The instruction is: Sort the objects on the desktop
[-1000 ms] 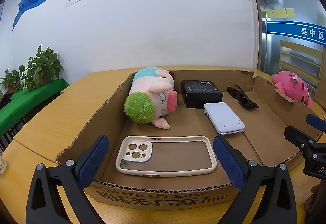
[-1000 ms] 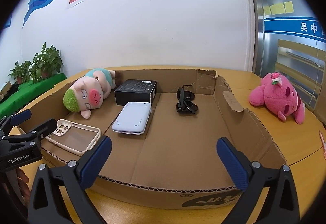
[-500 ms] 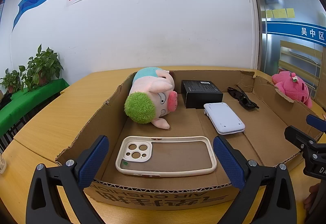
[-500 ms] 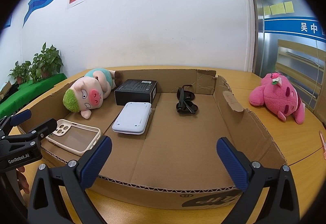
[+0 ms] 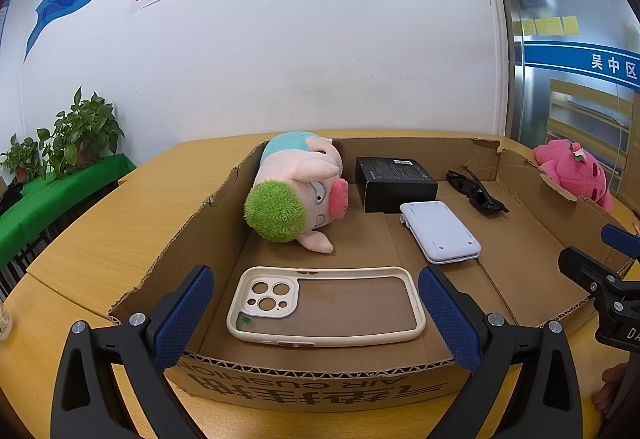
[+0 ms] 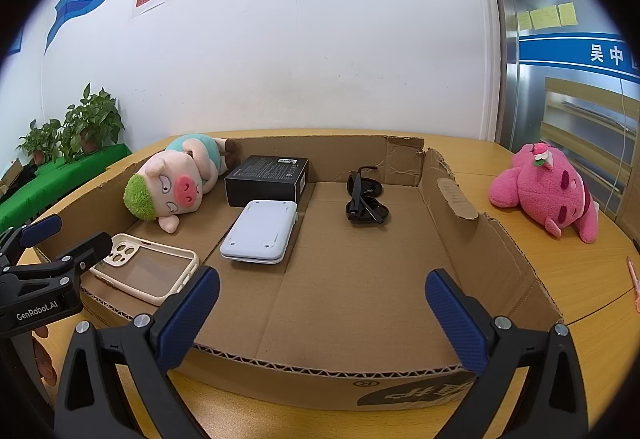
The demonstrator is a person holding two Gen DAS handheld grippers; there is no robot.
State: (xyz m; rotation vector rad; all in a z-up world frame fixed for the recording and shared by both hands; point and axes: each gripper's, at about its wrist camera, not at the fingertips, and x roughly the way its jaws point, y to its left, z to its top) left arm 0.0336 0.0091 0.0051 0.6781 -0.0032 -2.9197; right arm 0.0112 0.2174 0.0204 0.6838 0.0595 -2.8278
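Phone case (image 5: pixel 326 306) lies between left gripper (image 5: pixel 316 313) fingers.

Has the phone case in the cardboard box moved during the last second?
No. In the left wrist view the phone case lies at the same spot against the front wall of the cardboard box, between the open jaws, as before.

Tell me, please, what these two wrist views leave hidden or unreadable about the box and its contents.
- Black box label: too small to read in either view.
- Pen on the table: cut off by the right wrist image edge.
- Pink plush: lower part hidden behind the cardboard box wall, left wrist view.
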